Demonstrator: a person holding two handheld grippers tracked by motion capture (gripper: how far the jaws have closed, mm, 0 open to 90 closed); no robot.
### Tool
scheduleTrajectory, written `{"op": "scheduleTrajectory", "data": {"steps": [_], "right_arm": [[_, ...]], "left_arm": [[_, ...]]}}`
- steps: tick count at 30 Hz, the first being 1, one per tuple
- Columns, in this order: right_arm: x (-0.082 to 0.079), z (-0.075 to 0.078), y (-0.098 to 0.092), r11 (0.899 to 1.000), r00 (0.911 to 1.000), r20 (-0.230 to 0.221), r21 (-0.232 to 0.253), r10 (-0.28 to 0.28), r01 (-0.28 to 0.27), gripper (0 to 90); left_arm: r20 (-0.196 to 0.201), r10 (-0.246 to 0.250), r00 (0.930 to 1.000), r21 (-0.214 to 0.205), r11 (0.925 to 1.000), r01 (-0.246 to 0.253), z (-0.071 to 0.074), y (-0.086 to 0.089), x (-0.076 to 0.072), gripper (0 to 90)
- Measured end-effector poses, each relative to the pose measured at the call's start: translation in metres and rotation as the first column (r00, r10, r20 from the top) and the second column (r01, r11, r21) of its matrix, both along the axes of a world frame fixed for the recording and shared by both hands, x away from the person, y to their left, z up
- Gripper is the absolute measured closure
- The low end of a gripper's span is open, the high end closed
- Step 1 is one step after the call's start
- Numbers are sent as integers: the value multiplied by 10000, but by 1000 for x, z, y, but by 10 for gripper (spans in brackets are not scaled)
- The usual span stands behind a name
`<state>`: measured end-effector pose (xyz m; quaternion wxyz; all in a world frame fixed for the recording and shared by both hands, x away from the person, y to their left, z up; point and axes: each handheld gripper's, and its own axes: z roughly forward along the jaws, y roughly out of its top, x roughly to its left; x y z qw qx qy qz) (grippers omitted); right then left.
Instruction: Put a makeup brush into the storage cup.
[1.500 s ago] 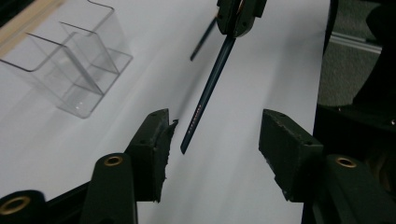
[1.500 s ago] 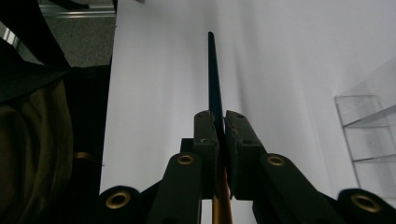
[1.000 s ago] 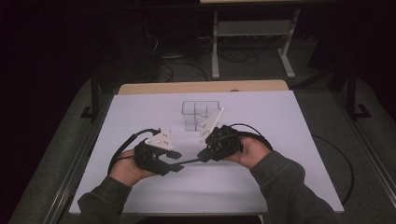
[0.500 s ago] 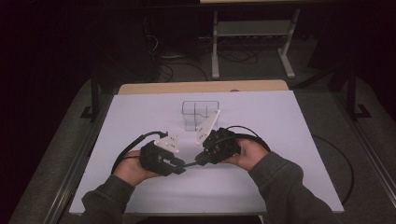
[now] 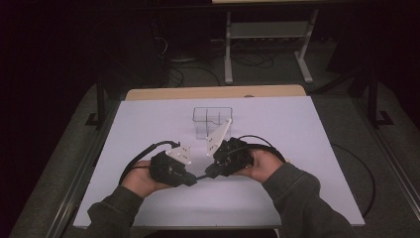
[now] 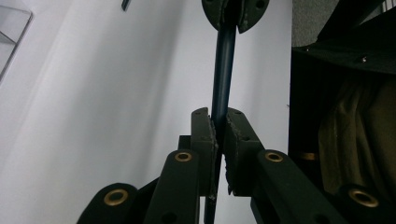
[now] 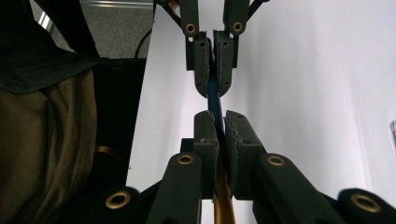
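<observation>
Left tongs: I have the left gripper (image 6: 215, 135) clamped on a thin dark blue pen (image 6: 222, 74); the jaws have just been closing, and the shaft now sits pinched between the two pads.
Right tongs: my right gripper (image 7: 217, 135) is clamped on the same pen, its jaws pressed together on the shaft where the blue turns to a gold-coloured end near the bottom of the right gripper view.
Pen: it runs as a bridge from one pair of tongs to the other, held at both ends above the white table (image 5: 297, 139); in the right gripper view the blue shaft (image 7: 214, 100) goes straight from my own pads into the left gripper's pads facing them.
Facing tongs: in the left gripper view the pen leads up into the right gripper's rounded tips at the top edge.
Hands: in the high view the two grippers meet tip to tip near the table's near edge, the left one (image 5: 190, 179) just left of the right one (image 5: 209, 173), each in one hand.
Clear box: a small transparent container (image 5: 212, 121) stands beyond both tongs, near the right gripper's grey plate, apart from the pen.
Sleeve: olive fabric (image 7: 51, 140) sits left of my right tongs.
</observation>
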<state>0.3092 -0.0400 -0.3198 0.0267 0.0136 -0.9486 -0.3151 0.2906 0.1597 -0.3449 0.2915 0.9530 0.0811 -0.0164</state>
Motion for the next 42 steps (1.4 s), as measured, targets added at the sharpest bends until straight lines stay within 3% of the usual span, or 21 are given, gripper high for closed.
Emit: {"op": "scheduleTrajectory", "data": {"steps": [7,13,18,24,32,39,42], "right_arm": [[-1,1,-2,9998,9999,20,177,113,-114,809],[0,1,-7,9989,9998,-184,460,4,5,657],[2,-1,-14,9975,9997,-151,687,-174,184,621],[2,-4,-18,9964,9995,-220,820,-204,221,660],[5,-5,-18,9955,9990,-441,937,-110,151,796],[8,-5,-18,9955,9957,-908,939,169,-83,822],[9,-4,-17,9965,9961,-834,808,287,-219,823]], "left_arm": [[50,-213,9998,-22,9998,213,-1,1,-3,846],[142,-72,9999,-105,9999,74,-3,5,-5,847],[194,64,9998,-313,9995,-58,-5,11,-7,847],[241,179,9995,-582,9982,-165,-7,16,-9,847],[389,110,9992,-619,9980,-86,-7,18,-11,847],[321,-63,9995,-619,9980,83,-9,16,-11,845],[302,-93,9995,-535,9985,109,-8,15,-11,834]]}}
